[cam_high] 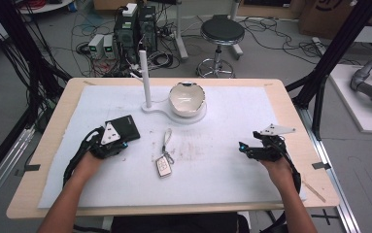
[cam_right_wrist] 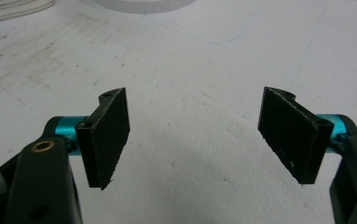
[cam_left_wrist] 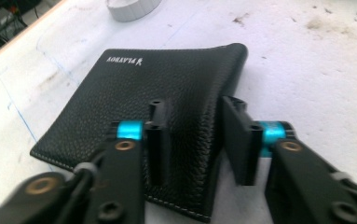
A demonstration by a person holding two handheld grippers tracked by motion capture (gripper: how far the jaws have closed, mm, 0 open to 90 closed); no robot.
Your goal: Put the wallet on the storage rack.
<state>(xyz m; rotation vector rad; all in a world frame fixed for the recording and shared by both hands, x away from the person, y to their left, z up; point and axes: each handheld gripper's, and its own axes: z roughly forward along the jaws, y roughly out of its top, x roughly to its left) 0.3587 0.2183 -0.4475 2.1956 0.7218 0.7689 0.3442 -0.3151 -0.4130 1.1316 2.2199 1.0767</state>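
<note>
A black leather wallet [cam_high: 124, 128] lies flat on the white mat at the left, its printed logo showing in the left gripper view [cam_left_wrist: 134, 93]. My left gripper [cam_high: 119, 141] [cam_left_wrist: 195, 140] is low over the wallet's near right corner. One fingertip [cam_left_wrist: 157, 140] sits on the leather and the other stands beside the folded edge, with a narrow gap between them holding that strip of wallet. I see no clear pinch. My right gripper [cam_high: 248, 141] [cam_right_wrist: 197, 135] hovers over bare mat at the right, jaws wide apart and empty.
A car key fob [cam_high: 163, 166] with a strap lies mid-table between the hands. Farther back, a white bowl [cam_high: 187, 98] sits on a white stand base [cam_high: 160, 110] with an upright post [cam_high: 145, 80]. The mat [cam_high: 212, 160] covers a wooden table.
</note>
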